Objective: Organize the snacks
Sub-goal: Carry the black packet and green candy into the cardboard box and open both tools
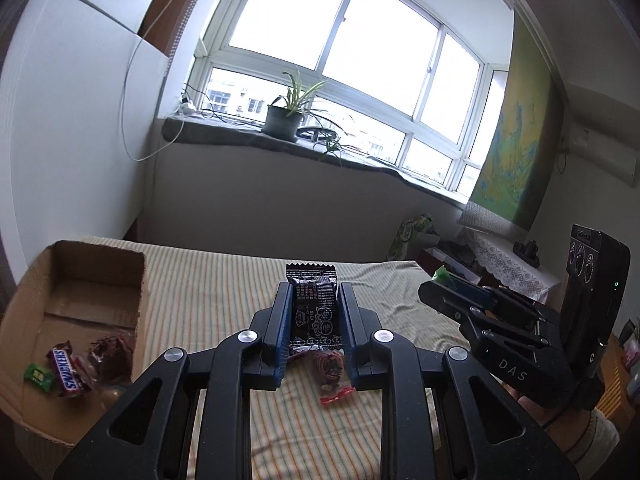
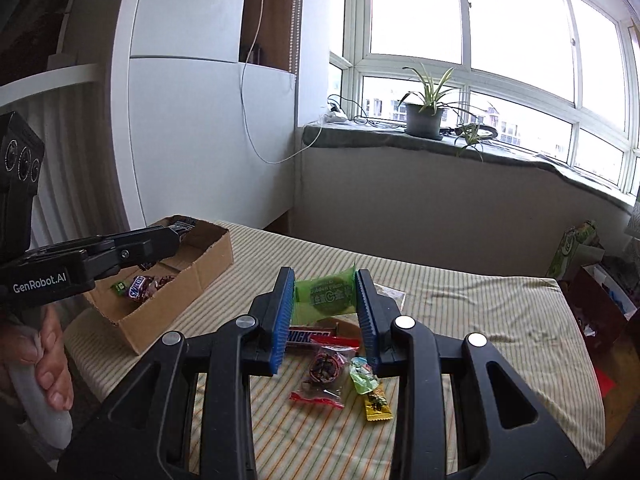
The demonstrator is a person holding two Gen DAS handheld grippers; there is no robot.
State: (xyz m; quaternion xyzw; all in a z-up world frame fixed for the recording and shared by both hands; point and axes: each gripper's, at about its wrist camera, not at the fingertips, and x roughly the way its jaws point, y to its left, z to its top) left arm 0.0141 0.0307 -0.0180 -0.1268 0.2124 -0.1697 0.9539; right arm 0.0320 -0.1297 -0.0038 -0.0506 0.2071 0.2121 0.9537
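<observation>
Three wrapped sweets lie in the shallow brown corrugated cardboard box [image 1: 86, 280] at the left of the table: a small green candy [image 1: 39, 377], a brown Snickers mini bar [image 1: 68, 372] and a dark red crinkly clear-wrapped one [image 1: 112, 354]. The box has one torn, ragged wall and sits on the cream cloth with thin green and orange stripes [image 2: 460, 320], which is rumpled toward the far side.

Loose on that cloth, below my right gripper [image 2: 326, 292], lie a full-size brown Snickers bar [image 2: 310, 336], a clear packet of dark snacks with a red sealed edge [image 2: 322, 376], a small green-topped jelly cup [image 2: 362, 374] and a yellow wrapped candy [image 2: 376, 404].

My left gripper [image 1: 313, 300] has its blue ribbed pads clamped on a glossy black foil packet with white print and a zigzag-cut top edge [image 1: 313, 304], held upright above the cloth. My right gripper's pads are pressed on both sides of a translucent green pillow-shaped wrapper with a round cake inside [image 2: 326, 294], also lifted clear of the table. Both pairs of fingers stand only as far apart as their packets are wide.
</observation>
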